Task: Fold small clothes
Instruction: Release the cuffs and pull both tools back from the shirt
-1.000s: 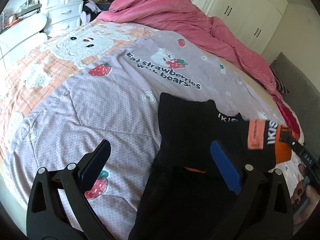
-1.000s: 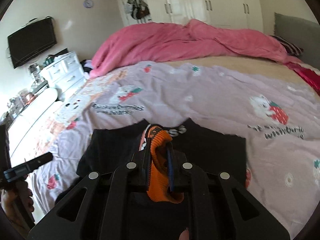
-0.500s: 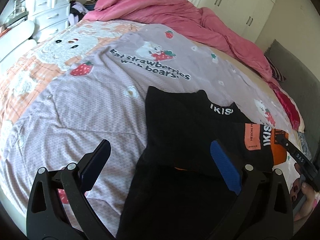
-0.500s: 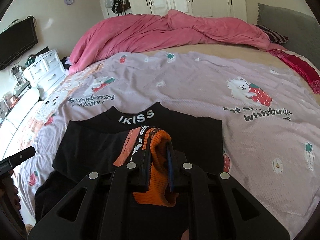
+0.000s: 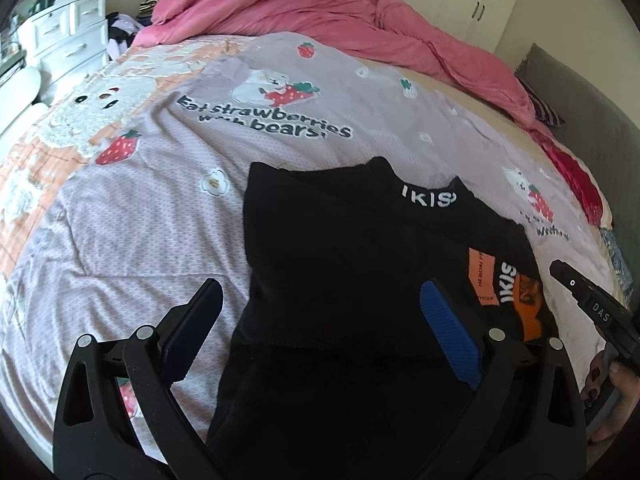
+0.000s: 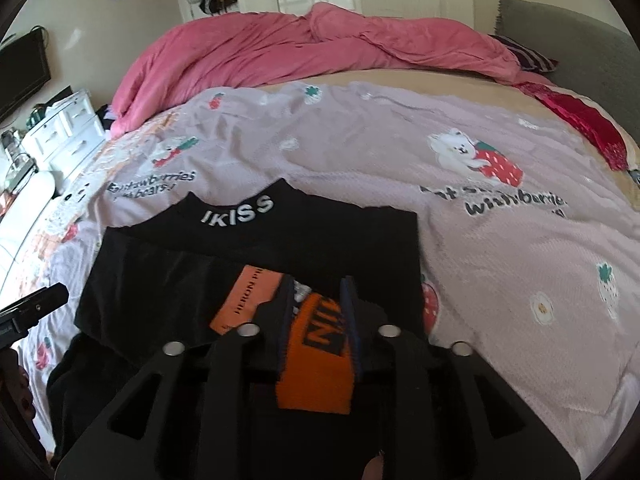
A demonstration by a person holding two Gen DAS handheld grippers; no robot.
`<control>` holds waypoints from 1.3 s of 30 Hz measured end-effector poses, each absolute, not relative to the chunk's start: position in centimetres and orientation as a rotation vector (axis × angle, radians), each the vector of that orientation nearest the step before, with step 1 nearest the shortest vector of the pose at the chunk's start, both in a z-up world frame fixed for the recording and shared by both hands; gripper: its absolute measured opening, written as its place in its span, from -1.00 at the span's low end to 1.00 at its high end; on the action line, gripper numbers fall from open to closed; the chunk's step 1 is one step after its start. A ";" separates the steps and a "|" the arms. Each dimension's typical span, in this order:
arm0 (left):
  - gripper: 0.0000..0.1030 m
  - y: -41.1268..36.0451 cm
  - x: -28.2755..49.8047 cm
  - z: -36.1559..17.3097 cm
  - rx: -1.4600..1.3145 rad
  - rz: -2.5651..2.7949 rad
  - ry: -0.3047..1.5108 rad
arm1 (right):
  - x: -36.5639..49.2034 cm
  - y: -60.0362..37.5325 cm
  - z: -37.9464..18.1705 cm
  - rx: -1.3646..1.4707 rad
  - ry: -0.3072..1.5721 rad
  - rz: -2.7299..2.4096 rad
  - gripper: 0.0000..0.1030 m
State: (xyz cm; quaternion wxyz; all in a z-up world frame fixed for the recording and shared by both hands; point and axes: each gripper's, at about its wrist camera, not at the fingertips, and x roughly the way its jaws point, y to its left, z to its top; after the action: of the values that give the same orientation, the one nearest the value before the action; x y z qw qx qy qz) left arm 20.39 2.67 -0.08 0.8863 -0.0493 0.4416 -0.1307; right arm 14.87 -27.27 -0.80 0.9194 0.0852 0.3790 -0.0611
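Note:
A black sweater [image 5: 340, 248] with a white "IKISS" collar [image 6: 238, 210] lies flat on the lilac strawberry bedspread [image 5: 140, 216]. Its sleeve is folded across the body, ending in an orange cuff [image 6: 316, 368]. My right gripper [image 6: 317, 284] rests low over the sweater with its jaws opening; the cuff lies flat and slack between the pads. In the left wrist view the same cuff [image 5: 528, 312] shows at the right, beside one finger of the right gripper [image 5: 580, 296]. My left gripper [image 5: 320, 286] hovers wide open above the sweater's near left part, holding nothing.
A crumpled pink duvet [image 6: 280, 44] covers the far side of the bed. White drawers [image 5: 68, 36] stand at the far left and a grey headboard [image 6: 580, 40] at the right, with a red cloth [image 6: 588, 124] near it. A hand [image 5: 612, 392] holds the right gripper.
The right gripper came down with the orange cuff onto the sweater's body and its jaws spread apart. The left gripper drifted over the sweater, staying open.

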 end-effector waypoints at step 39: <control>-0.01 0.8 20.3 -3.6 0.018 -0.298 1.032 | 12.0 -24.3 -5.1 0.197 0.913 -0.078 0.29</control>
State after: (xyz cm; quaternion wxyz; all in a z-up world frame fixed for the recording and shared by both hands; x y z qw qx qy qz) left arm 20.29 0.77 -3.59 0.8592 0.0085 0.4915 -0.1418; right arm 12.02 -24.32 -5.14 0.8922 0.0947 0.4400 -0.0375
